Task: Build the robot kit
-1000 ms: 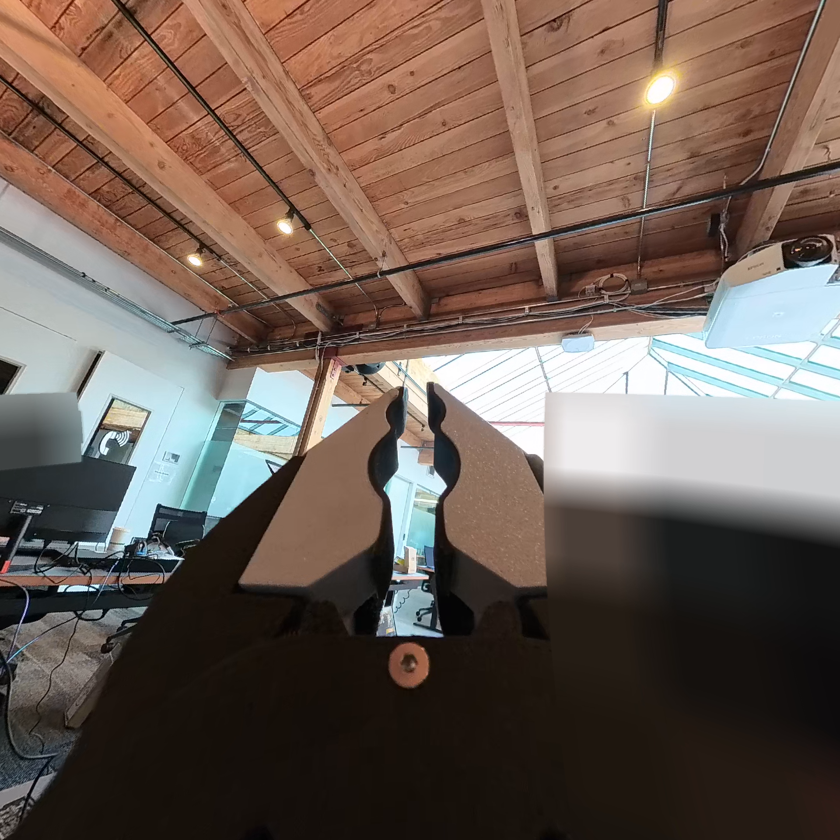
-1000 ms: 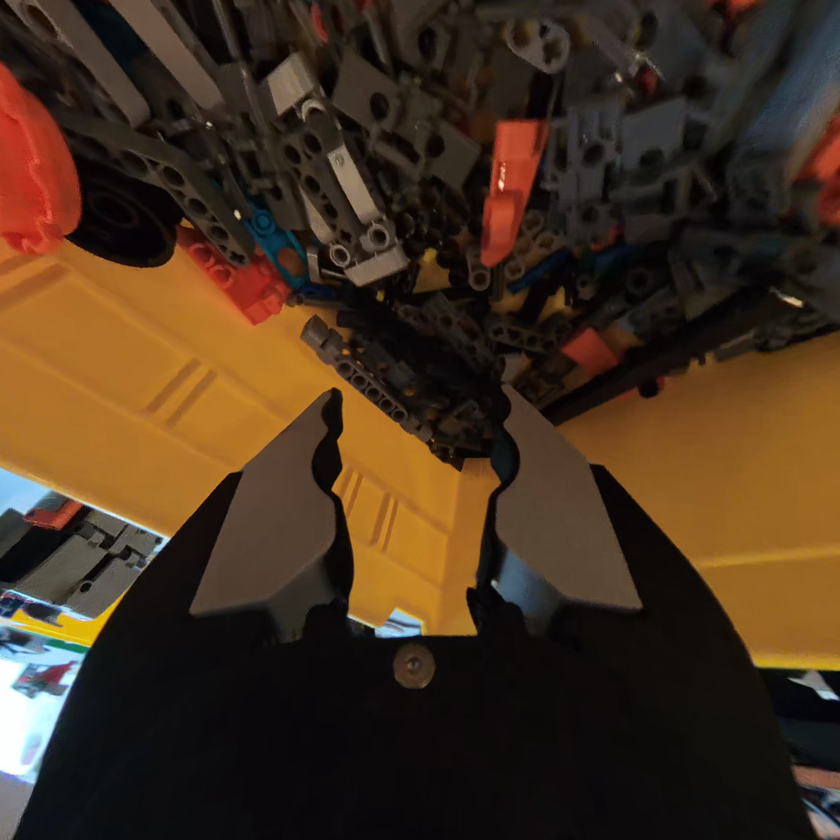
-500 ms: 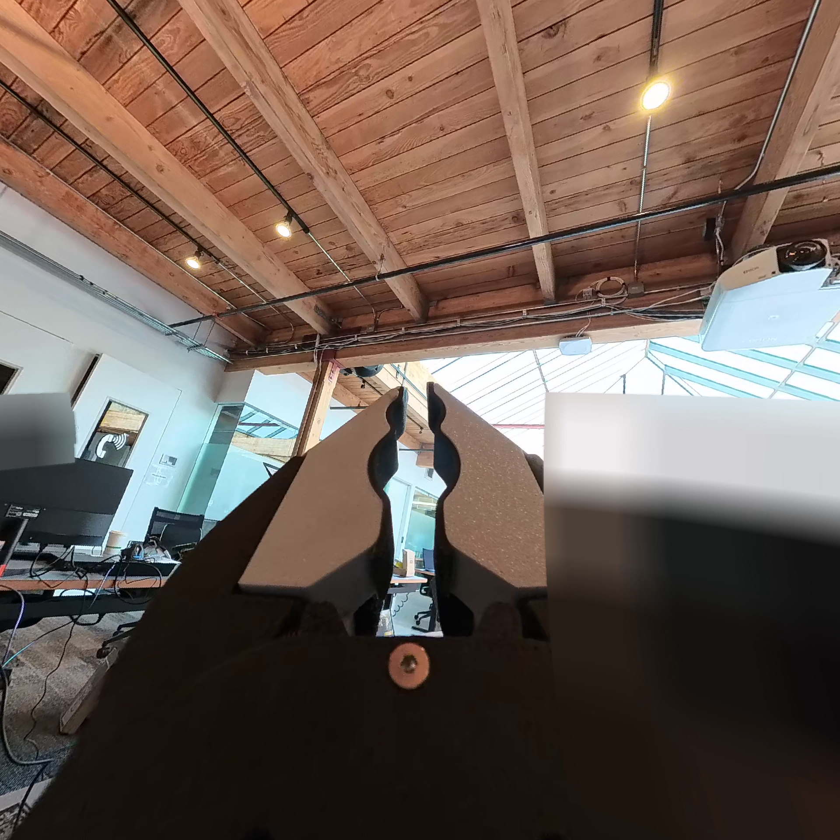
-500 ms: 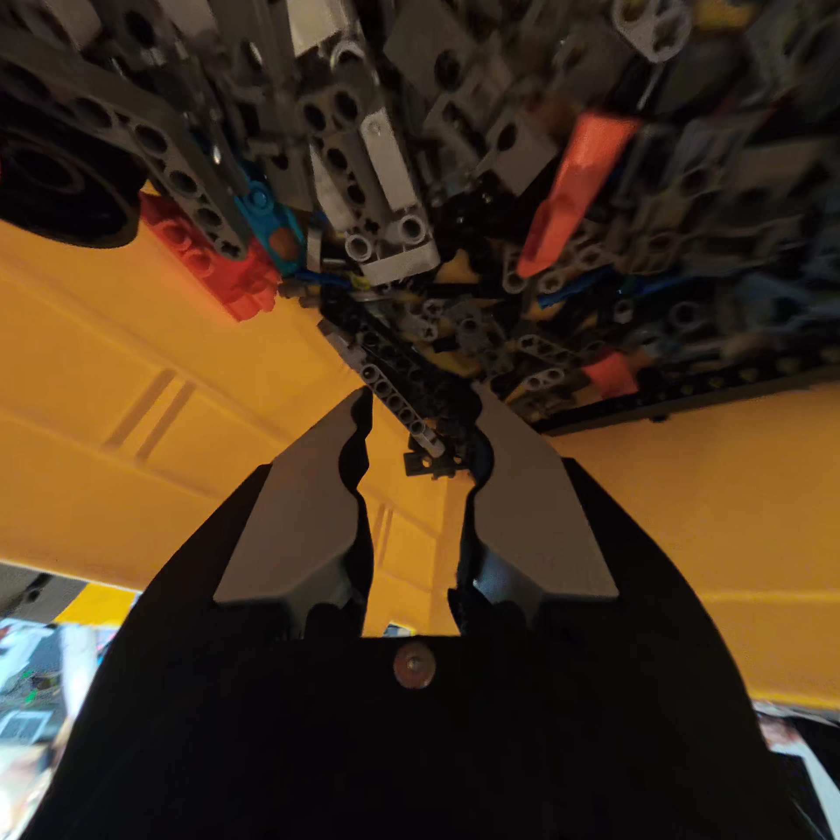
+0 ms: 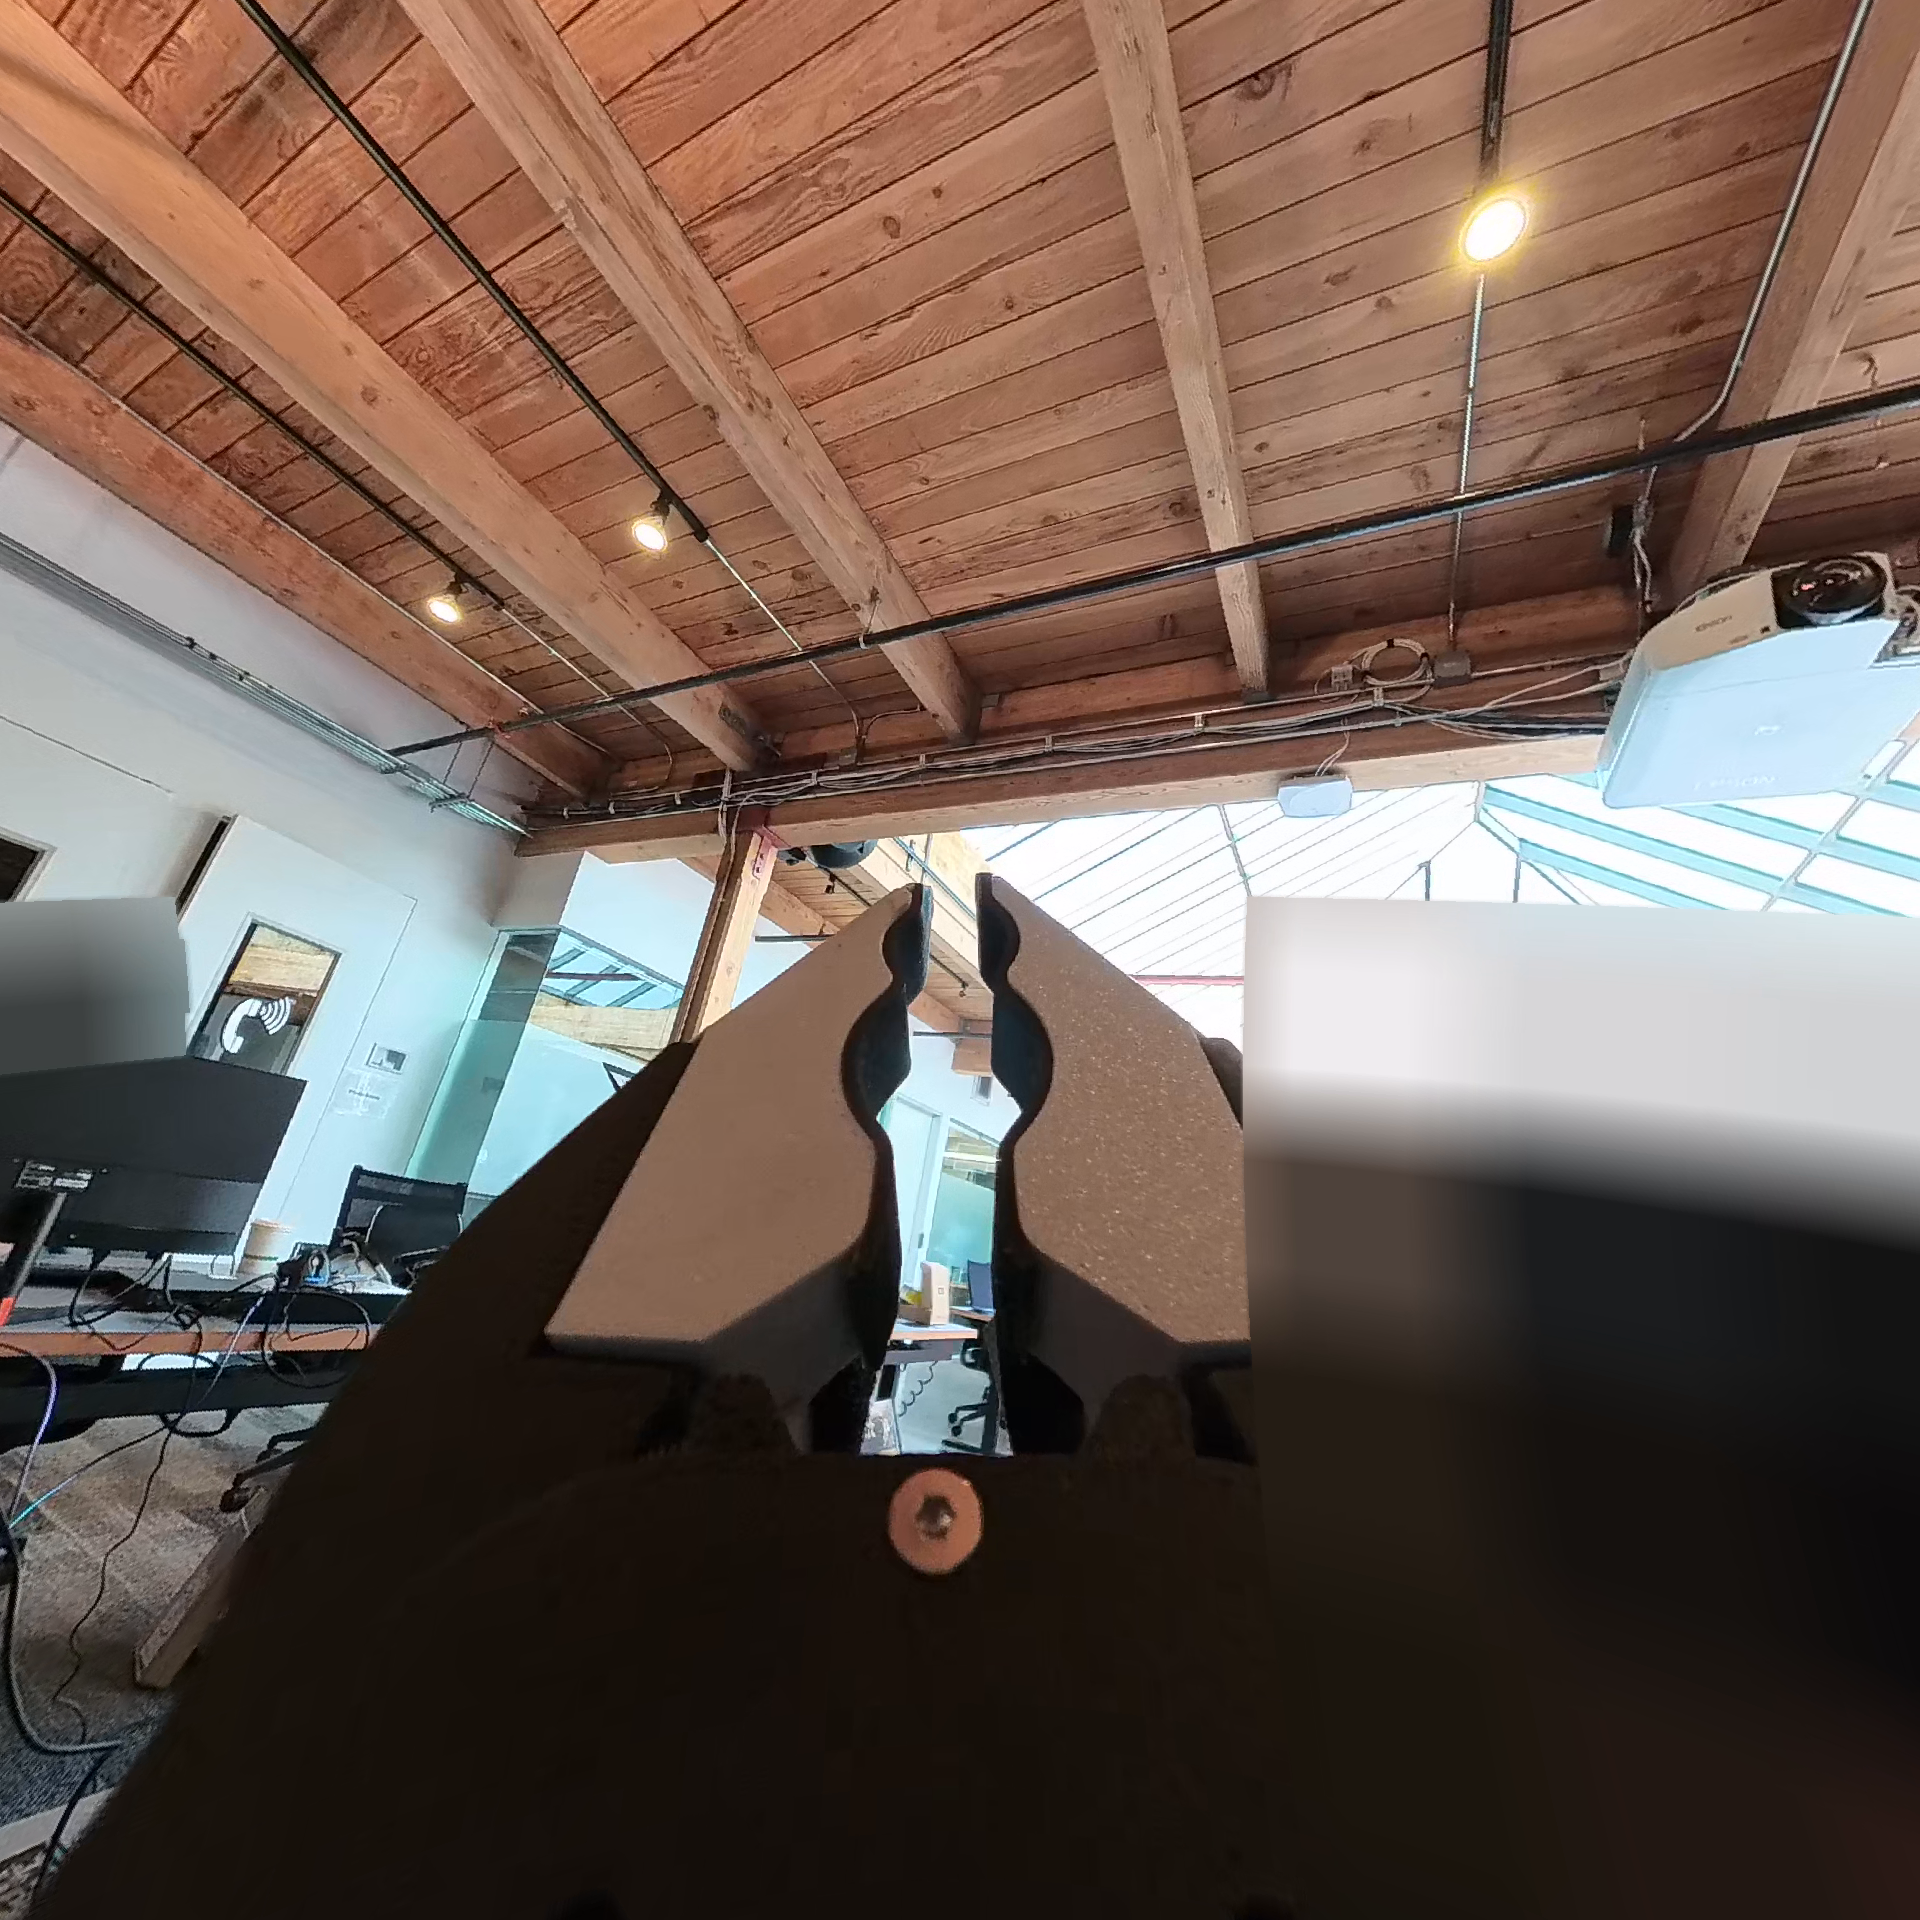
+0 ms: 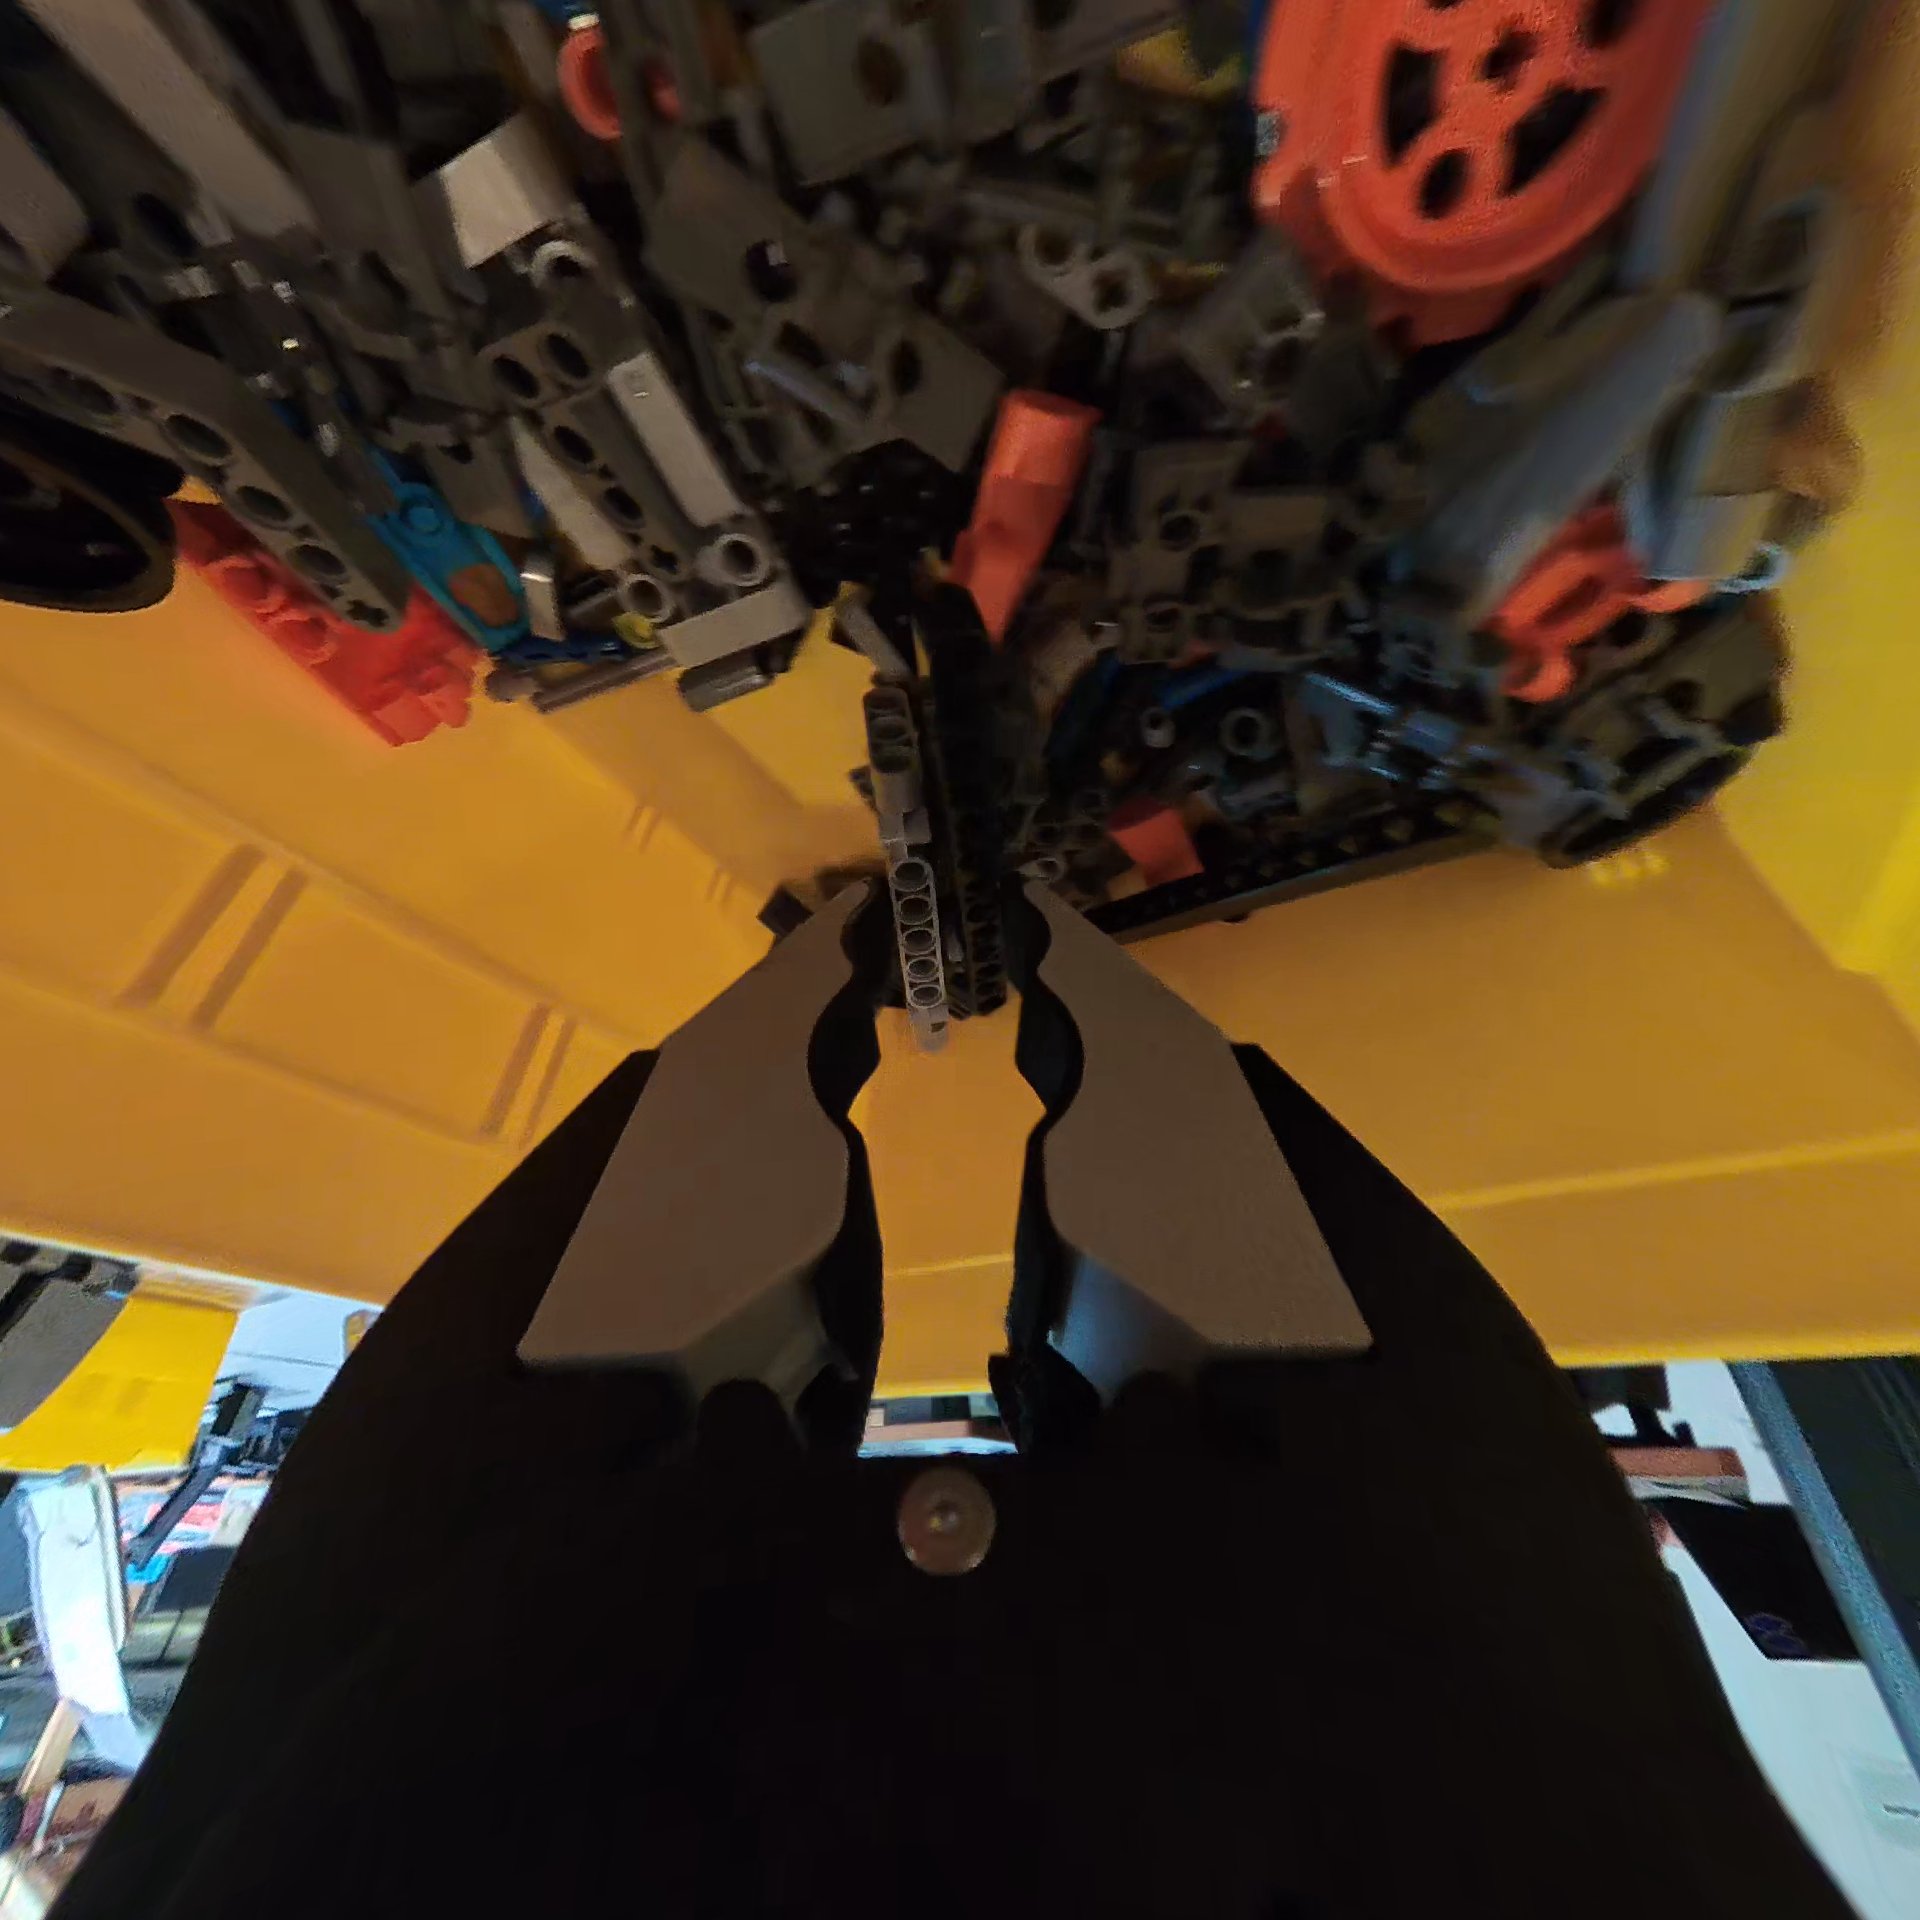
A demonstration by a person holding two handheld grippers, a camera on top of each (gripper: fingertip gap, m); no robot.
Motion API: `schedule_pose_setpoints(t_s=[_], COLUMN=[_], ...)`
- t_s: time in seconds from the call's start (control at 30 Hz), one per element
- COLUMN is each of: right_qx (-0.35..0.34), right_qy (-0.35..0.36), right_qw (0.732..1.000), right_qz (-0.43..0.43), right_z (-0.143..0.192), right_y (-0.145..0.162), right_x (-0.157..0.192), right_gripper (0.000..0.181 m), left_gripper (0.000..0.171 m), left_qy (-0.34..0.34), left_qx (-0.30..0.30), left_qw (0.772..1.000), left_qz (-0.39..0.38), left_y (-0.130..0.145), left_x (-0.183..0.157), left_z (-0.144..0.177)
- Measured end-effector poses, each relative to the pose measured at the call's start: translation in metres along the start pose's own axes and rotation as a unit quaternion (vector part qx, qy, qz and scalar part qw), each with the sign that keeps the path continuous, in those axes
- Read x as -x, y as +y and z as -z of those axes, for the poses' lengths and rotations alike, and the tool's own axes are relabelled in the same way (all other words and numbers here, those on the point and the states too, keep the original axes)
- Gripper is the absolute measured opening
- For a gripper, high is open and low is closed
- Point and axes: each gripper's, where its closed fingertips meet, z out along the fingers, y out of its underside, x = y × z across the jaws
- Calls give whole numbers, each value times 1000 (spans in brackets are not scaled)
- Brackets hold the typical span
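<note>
the yellow bin [image 6: 416, 935] is taking up most of the right wrist view, with its ribbed wall running under the fingers and a big heap of building pieces [image 6: 1195, 468] sitting jumbled in it, mostly grey and black. an orange wheel hub [image 6: 1455, 135] is lying near the top right of the heap, a red brick [image 6: 343, 644] is poking out low on the left next to a teal piece [image 6: 457, 561], and a long black beam [image 6: 1278, 873] is lying along the near edge of the pile

the right gripper [image 6: 940, 935] is reaching into the near edge of that heap and its tips are closing around a grey holed beam [image 6: 914, 935] and a black holed beam [image 6: 971, 914] stacked side by side. they're filling the gap between the tips, so it's looking like a pinch on both, though the far ends of the beams are running back into the pile

what could go wrong imo: two beams in one pinch could be sliding against each other, and since the far ends are tangled in the heap, lifting could be dragging neighbours out or twisting the pair loose

the left gripper [image 5: 951, 914] is pointing up at the wooden ceiling [image 5: 935, 312] with a white projector [image 5: 1756, 717] off right, jaws nearly together with just a sliver of gap, holding nothing
</note>
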Motion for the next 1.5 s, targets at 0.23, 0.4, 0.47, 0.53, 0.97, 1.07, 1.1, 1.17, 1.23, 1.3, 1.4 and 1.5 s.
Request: schedule_pose_setpoints(t_s=[0.23, 0.4, 0.47, 0.53, 0.97, 1.07, 1.1, 1.17, 1.23, 1.3, 1.4, 1.5], right_qx=[-21, -23, -28, -36, 5, 34, 41, 58, 71, 73, 44, -10], right_qy=[49, 88, 110, 112, -78, -75, -76, -79, -62, -64, -70, -64], right_qw=[998, 994, 990, 988, 981, 975, 974, 971, 975, 977, 978, 978], right_qz=[-36, -69, -84, -101, -180, -206, -210, -219, -199, -191, -190, -200], right_z=[15, 21, 24, 26, -15, -28, -30, -36, -35, -34, -26, -11], right_y=[-4, -2, -1, -1, 23, 26, 27, 30, 36, 37, 30, 16], right_x=[-38, -59, -68, -69, 16, 14, 15, 18, 13, 11, 6, -7], right_gripper=[20, 20, 21, 23, 53, 55, 54, 48, 21, 16, 10, 10], left_gripper=[6, 6, 6, 6, 6, 6, 6, 6, 6, 6, 6, 6], left_qy=[0, -1, -1, -1, -1, -1, -1, -2, -1, -1, -1, -1], left_qx=[3, 3, 4, 5, 4, 5, 5, 3, 4, 5, 5, 3], left_qw=[1000, 1000, 1000, 1000, 1000, 1000, 1000, 1000, 1000, 1000, 1000, 1000], left_qz=[1, -1, 0, 0, -1, 0, 0, 0, 0, -1, 0, 1], left_y=[2, 2, 3, 3, 3, 4, 4, 3, 3, 4, 3, 2], left_x=[1, 0, 0, 1, 0, 0, 1, 1, 1, 0, 1, 1], left_z=[-1, -1, -1, -2, -2, -2, -2, -2, -2, -2, -2, -1])
